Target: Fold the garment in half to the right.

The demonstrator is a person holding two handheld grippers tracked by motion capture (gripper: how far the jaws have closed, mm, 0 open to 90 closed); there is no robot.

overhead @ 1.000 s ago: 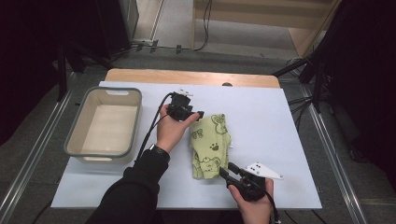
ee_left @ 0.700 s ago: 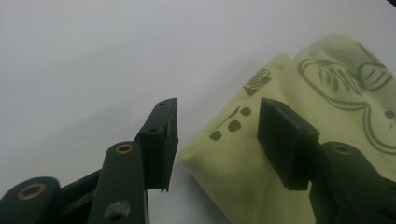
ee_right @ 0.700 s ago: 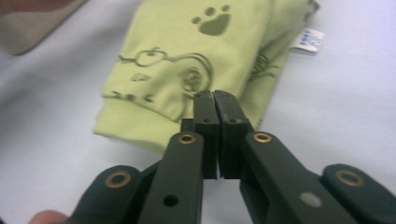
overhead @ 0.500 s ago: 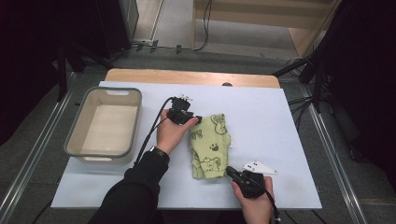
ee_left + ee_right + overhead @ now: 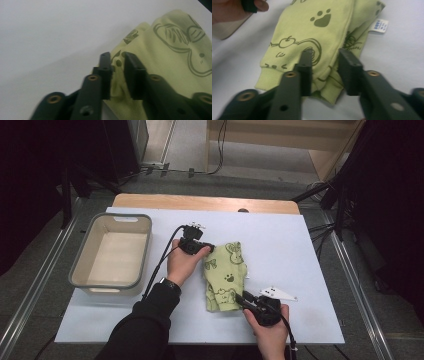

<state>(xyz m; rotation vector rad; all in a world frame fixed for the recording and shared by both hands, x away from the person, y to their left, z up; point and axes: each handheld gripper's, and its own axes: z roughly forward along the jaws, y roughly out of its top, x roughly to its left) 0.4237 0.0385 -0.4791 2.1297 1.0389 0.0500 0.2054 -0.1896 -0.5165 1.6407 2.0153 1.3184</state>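
Note:
A light green garment (image 5: 225,275) printed with animals and paw marks lies folded on the white table sheet (image 5: 300,250). My left gripper (image 5: 209,248) is at the garment's far left corner. In the left gripper view its jaws have just been closing, and the left gripper (image 5: 117,56) pinches a bunched fold of the garment (image 5: 170,55). My right gripper (image 5: 239,296) is at the garment's near end. Its jaws have just been opening, and the right gripper (image 5: 324,53) straddles the hem of the garment (image 5: 324,32) without pressing it.
A grey plastic tub (image 5: 80,265) stands empty at the table's left. A white label (image 5: 380,26) sticks out of the garment's right edge. The wooden table edge (image 5: 205,202) runs along the back, with dark stands and cables beyond it.
The left jaws have drawn together on the garment's far corner. The right jaws stand narrower than a second ago, at the near hem. Both hands have stayed almost in place.

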